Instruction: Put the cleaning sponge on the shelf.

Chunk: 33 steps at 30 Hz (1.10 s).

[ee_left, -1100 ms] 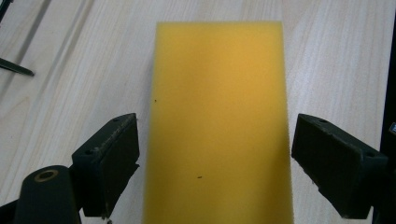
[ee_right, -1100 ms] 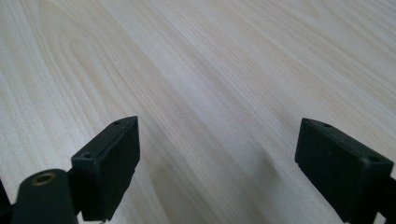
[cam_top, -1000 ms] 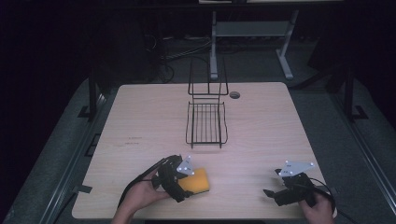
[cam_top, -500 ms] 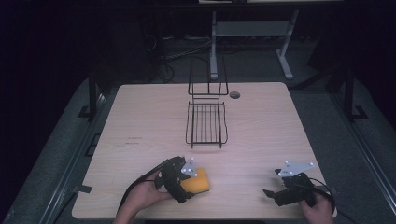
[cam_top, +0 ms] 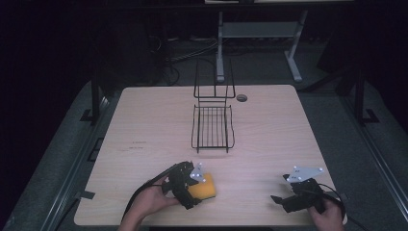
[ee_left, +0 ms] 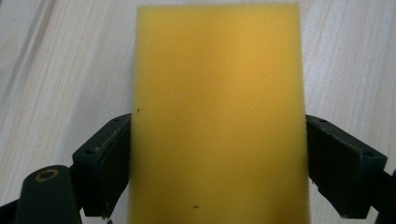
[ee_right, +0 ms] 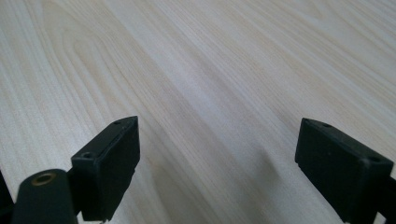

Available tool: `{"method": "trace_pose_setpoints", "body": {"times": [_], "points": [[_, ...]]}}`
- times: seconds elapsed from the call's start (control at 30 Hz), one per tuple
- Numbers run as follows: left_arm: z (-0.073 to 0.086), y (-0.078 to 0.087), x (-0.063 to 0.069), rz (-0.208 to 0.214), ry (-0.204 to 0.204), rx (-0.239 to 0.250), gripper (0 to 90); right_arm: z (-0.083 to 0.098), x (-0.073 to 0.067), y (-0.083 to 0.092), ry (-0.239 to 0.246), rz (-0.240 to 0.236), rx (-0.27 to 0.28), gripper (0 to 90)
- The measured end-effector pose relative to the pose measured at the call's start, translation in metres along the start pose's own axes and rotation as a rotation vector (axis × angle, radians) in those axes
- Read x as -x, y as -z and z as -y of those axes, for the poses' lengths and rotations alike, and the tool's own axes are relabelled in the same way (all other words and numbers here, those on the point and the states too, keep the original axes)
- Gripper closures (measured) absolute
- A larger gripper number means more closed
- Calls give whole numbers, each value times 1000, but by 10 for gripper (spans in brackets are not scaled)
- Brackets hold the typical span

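My left claw [ee_left: 217, 154] has closed in on the yellow sponge [ee_left: 217, 112], both jaws now pressing its sides at the table's [cam_top: 144, 125] near edge; it looks ready to lift. My right claw [ee_right: 217, 158] waits wide, empty.

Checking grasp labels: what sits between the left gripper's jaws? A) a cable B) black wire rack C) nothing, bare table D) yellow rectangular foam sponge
D: in the left gripper view the yellow rectangular foam sponge sits between the two black jaws of the left gripper, each touching one of its sides.
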<state>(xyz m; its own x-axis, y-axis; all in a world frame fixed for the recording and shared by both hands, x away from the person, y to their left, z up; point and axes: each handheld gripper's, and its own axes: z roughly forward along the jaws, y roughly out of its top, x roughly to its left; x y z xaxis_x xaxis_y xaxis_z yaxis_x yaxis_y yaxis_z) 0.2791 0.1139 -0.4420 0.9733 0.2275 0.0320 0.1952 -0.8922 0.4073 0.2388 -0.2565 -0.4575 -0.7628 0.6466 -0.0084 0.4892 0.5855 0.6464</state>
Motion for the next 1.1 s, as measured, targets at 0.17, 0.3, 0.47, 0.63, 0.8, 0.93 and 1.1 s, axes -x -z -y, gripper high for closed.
{"method": "trace_pose_setpoints", "body": {"times": [0.17,0.3,0.47,0.63,0.8,0.93,1.1], "points": [[-1,-2,-1,4,-1,-9,151,0,0,0,1,1,0,137],[-1,-2,-1,4,0,-10,151,0,0,0,0,1,-4,137],[-1,-3,0,6,-5,-12,202,1,1,0,0,2,-1,137],[-2,-3,0,8,-12,-12,201,0,0,0,0,2,-6,137],[-2,-3,0,9,-10,-12,204,0,0,0,2,1,-4,138],[-2,-3,-1,10,-12,-12,209,0,1,0,-2,-1,0,137],[-3,-1,-1,10,-8,0,214,0,1,1,-2,-2,0,137]]}}
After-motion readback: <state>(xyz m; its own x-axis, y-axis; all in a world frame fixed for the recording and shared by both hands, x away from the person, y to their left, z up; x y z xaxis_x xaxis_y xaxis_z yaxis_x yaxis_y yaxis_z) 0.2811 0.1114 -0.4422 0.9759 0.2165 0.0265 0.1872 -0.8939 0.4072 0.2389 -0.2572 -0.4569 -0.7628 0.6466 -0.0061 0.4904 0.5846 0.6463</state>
